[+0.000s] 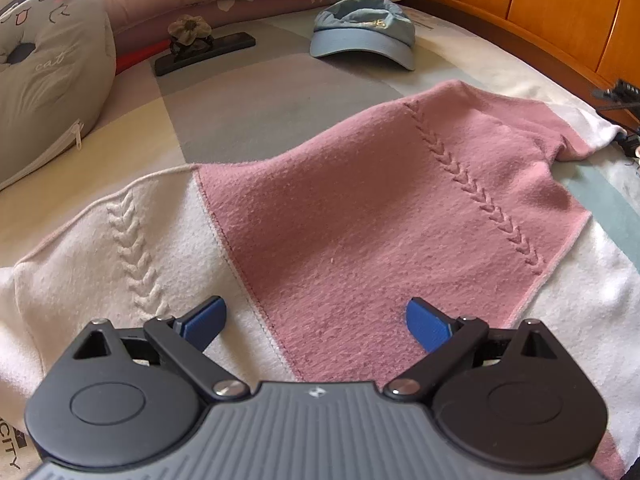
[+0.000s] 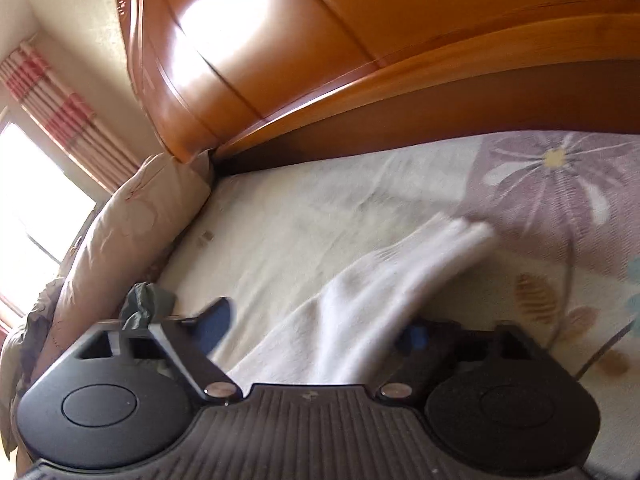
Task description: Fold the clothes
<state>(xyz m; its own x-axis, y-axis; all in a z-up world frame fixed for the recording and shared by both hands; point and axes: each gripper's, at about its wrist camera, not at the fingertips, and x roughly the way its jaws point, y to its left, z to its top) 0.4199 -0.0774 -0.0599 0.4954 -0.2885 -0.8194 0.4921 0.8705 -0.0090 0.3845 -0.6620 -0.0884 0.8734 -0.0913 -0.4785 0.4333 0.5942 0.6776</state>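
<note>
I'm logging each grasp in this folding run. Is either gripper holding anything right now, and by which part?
Left gripper: nothing, jaws open above the sweater. Right gripper: the white sleeve lies between its jaws, but blur hides whether they grip it.

one sweater (image 1: 360, 220); one cap (image 1: 362, 34)

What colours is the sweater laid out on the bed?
Pink and white sweater, with raised braid stitching; clearest in the left wrist view.
</note>
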